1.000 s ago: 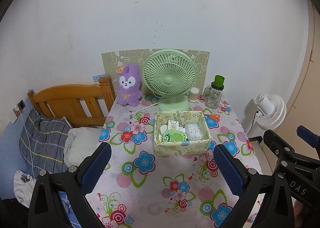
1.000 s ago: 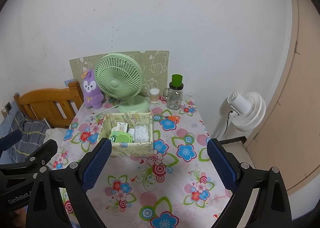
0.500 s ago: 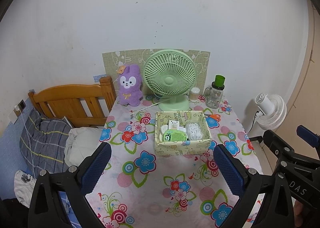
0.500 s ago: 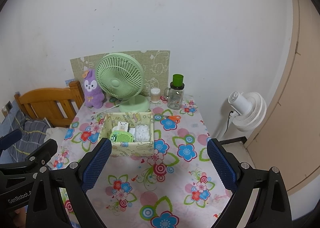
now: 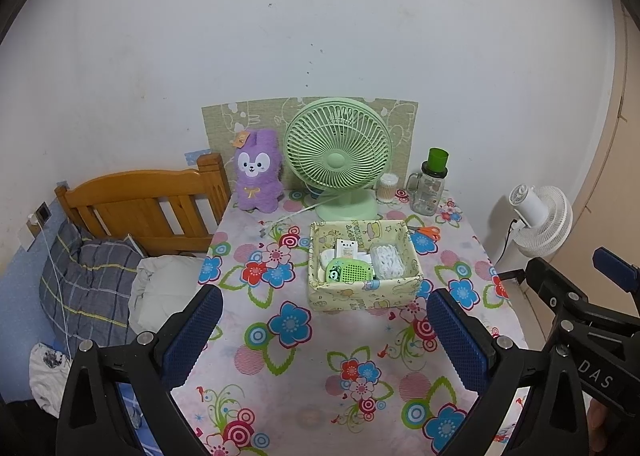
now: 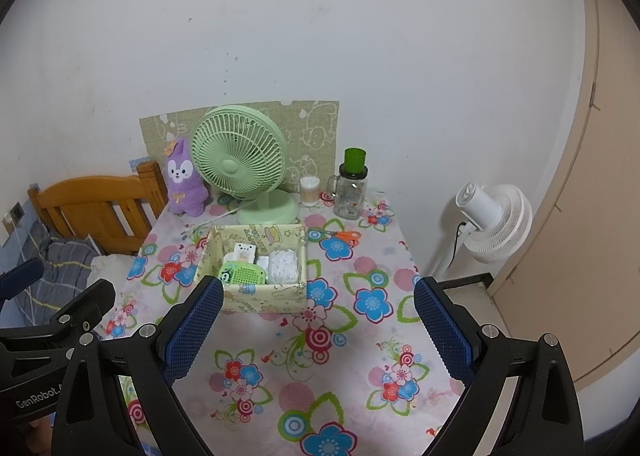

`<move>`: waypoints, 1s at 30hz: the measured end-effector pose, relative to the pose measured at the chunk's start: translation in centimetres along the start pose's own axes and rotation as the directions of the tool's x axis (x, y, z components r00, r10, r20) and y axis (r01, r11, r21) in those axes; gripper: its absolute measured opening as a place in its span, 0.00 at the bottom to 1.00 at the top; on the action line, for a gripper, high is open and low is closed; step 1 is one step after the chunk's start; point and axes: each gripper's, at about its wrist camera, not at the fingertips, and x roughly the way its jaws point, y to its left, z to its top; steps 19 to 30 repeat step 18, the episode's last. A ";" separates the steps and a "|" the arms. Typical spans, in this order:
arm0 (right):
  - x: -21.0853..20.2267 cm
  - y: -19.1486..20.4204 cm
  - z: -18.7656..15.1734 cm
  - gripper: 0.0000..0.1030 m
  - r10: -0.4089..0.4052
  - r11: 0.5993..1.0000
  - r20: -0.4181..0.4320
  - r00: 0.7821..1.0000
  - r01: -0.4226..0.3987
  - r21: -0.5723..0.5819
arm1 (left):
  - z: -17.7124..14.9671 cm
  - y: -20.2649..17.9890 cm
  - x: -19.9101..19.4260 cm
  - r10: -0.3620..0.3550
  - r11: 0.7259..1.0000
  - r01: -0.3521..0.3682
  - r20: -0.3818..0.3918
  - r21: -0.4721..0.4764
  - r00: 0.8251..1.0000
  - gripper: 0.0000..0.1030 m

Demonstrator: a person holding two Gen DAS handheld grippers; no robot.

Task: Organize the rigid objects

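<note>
A pale yellow fabric box (image 5: 362,294) (image 6: 256,298) sits mid-table and holds a green perforated case (image 5: 348,270) (image 6: 244,274), a small white box (image 5: 346,247) and a white bundle (image 5: 387,261). Orange-handled scissors (image 5: 426,231) (image 6: 340,236) lie right of the box. A glass jar with a green lid (image 5: 432,186) (image 6: 352,192) and a cotton-swab tub (image 5: 388,187) (image 6: 310,190) stand at the back. My left gripper (image 5: 324,330) and right gripper (image 6: 318,322) hover open over the near table, both empty.
A green desk fan (image 5: 338,160) and a purple plush rabbit (image 5: 258,176) stand at the back of the flowered tablecloth (image 5: 304,368). A wooden bed frame (image 5: 140,208) with bedding lies left. A white floor fan (image 5: 540,220) stands right, beside a beige door (image 6: 592,176).
Both views have shifted very slightly; the grippers stay open and nothing on the table has moved.
</note>
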 end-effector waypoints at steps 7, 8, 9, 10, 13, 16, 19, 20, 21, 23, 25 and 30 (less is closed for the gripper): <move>0.1 0.0 -0.1 0.95 0.003 1.000 -0.001 1.000 -0.003 -0.001 | -0.1 -0.1 0.0 0.000 1.000 0.000 -0.001 -0.001 1.000 1.00; 0.0 0.1 -0.1 0.95 0.001 1.000 0.001 1.000 -0.001 -0.001 | -0.1 0.0 0.1 -0.004 1.000 0.004 -0.004 -0.001 1.000 1.00; 0.1 0.0 -0.1 0.95 -0.001 1.000 0.002 1.000 0.001 -0.004 | -0.1 -0.1 0.2 -0.004 1.000 0.004 -0.006 0.000 1.000 1.00; 0.2 0.1 -0.1 0.95 -0.003 1.000 0.002 1.000 0.003 -0.006 | -0.2 -0.1 0.3 -0.004 1.000 0.004 -0.007 0.002 1.000 1.00; 0.5 0.2 -0.1 0.95 -0.004 1.000 -0.003 1.000 0.004 -0.007 | -0.3 -0.2 0.4 -0.005 1.000 0.005 -0.009 0.005 1.000 1.00; 0.8 0.3 -0.1 0.95 -0.002 1.000 -0.010 1.000 0.002 -0.004 | -0.3 -0.2 0.7 -0.008 1.000 0.008 -0.015 0.002 1.000 1.00; 1.0 0.3 -0.1 0.95 -0.001 1.000 -0.013 1.000 0.001 -0.007 | -0.3 -0.1 1.1 -0.012 1.000 0.012 -0.019 0.001 1.000 1.00; 1.0 0.3 -0.1 0.95 -0.001 1.000 -0.013 1.000 0.001 -0.007 | -0.3 -0.1 1.1 -0.012 1.000 0.012 -0.019 0.001 1.000 1.00; 1.0 0.3 -0.1 0.95 -0.001 1.000 -0.013 1.000 0.001 -0.007 | -0.3 -0.1 1.1 -0.012 1.000 0.012 -0.019 0.001 1.000 1.00; 1.0 0.3 -0.1 0.95 -0.001 1.000 -0.013 1.000 0.001 -0.007 | -0.3 -0.1 1.1 -0.012 1.000 0.012 -0.019 0.001 1.000 1.00; 1.0 0.3 -0.1 0.95 -0.001 1.000 -0.013 1.000 0.001 -0.007 | -0.3 -0.1 1.1 -0.012 1.000 0.012 -0.019 0.001 1.000 1.00; 1.0 0.3 -0.1 0.95 -0.001 1.000 -0.013 1.000 0.001 -0.007 | -0.3 -0.1 1.1 -0.012 1.000 0.012 -0.019 0.001 1.000 1.00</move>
